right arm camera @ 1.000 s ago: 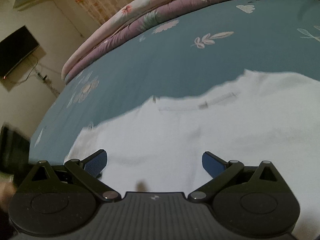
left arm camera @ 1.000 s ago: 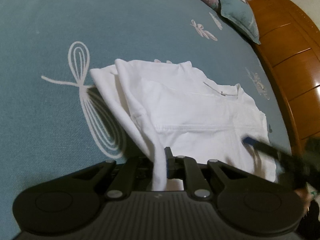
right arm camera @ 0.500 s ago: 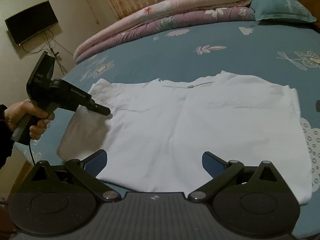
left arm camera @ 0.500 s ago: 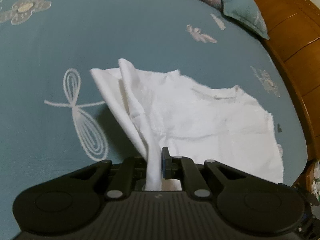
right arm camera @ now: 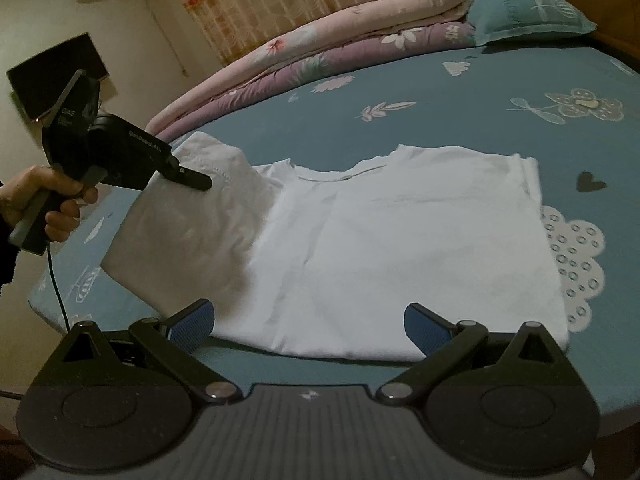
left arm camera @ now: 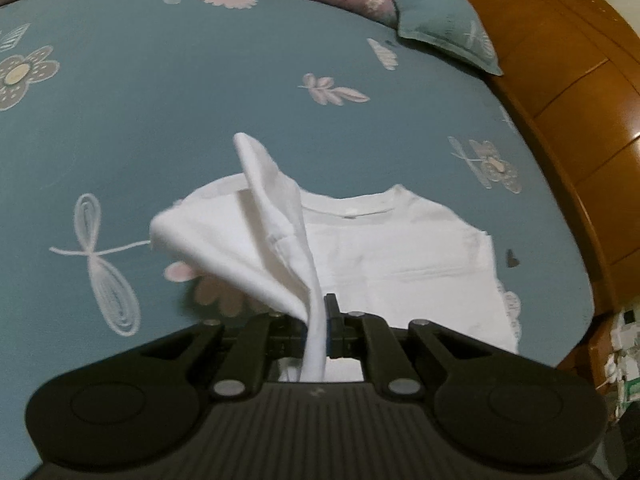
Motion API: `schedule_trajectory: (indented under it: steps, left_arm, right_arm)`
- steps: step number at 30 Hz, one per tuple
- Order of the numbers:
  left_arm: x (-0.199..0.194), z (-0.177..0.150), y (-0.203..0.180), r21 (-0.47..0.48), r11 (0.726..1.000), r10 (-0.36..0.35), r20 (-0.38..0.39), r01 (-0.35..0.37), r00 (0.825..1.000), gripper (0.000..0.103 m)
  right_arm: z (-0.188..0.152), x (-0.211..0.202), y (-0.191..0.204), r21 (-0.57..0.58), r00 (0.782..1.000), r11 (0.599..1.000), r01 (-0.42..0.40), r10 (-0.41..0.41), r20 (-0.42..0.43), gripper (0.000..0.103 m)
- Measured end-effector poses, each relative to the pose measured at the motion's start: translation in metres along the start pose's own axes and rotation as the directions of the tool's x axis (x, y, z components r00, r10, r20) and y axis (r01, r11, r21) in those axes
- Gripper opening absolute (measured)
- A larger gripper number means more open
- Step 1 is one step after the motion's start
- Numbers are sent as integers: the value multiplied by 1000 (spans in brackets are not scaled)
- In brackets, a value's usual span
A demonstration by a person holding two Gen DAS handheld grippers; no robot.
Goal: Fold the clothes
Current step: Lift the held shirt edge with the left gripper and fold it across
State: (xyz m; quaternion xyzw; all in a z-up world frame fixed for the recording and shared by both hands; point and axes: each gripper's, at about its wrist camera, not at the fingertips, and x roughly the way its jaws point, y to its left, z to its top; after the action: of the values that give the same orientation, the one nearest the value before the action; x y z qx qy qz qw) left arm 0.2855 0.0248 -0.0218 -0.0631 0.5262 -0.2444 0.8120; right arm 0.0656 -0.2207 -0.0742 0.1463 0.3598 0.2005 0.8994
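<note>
White T-shirt (right arm camera: 400, 248) lies flat on the bed (right arm camera: 460, 92), mid-frame in the right wrist view, collar at 12 o'clock, hem at 6. Long axis runs 12–6, neck pointing toward the folded quilts (right arm camera: 320, 52) and pillow (right arm camera: 528, 12).

Left gripper (right arm camera: 200, 181) has its jaws pressed together, pinching the shirt's side edge at approx. 9 o'clock; that flap is lifted off the bed. Right gripper (right arm camera: 308, 326) has jaws spread wide, nothing btw. them, hovering by the hem at 6.

Risks, as I judge: thin pinch w/ little cloth in it, so the flap could slip out mid-swing. Only one point held, so the lower corner sags and the fold line may land crooked. Nothing pins the body, so a pull toward 3 could drag the whole shirt and bunch it.
</note>
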Motion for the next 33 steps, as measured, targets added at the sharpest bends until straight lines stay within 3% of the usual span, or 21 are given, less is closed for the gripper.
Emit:
schedule_trajectory:
  steps: [17,25,33]
  left_arm:
    - [20,28,-81,-37,994,-103,-19,102,994,6]
    - [50,34,-123,-40,985,-168,-32,167,985,6]
    - [93,35,-160,-35,984,-177,-83,174,981,6]
  right_arm:
    - [-13,-28,-28,73,999,997,-4,0,52,103]
    - [-13,-36,-44,129,997,992,9,-18,72,103]
    - [-17,-46,-59,162,995,986,47,-60,78,103]
